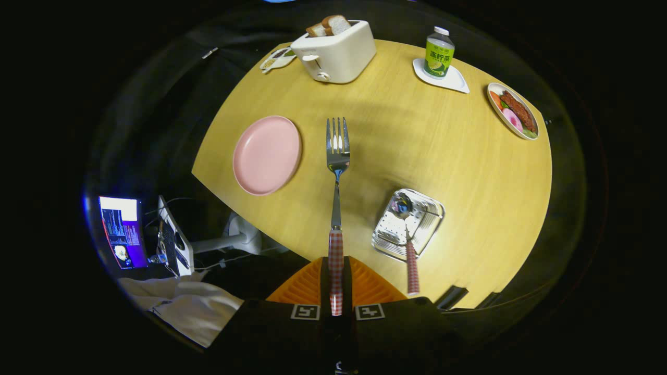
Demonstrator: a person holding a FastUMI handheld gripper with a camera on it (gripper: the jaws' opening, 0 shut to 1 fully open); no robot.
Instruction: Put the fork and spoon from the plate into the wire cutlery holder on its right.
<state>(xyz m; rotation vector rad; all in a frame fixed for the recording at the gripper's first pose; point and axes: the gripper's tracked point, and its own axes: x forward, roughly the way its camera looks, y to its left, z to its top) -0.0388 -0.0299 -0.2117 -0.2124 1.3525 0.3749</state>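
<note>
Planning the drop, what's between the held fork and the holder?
Only bare table, in the gripper view: the gripper grips the fork; the holder, already containing the spoon, sits right.

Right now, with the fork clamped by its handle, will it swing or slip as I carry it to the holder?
Probably stiff: the fork juts straight out beyond the gripper. Its metal head sits far from the grip, so it may pivot. The smooth checked handle could slip. The holder already has the spoon.
</note>
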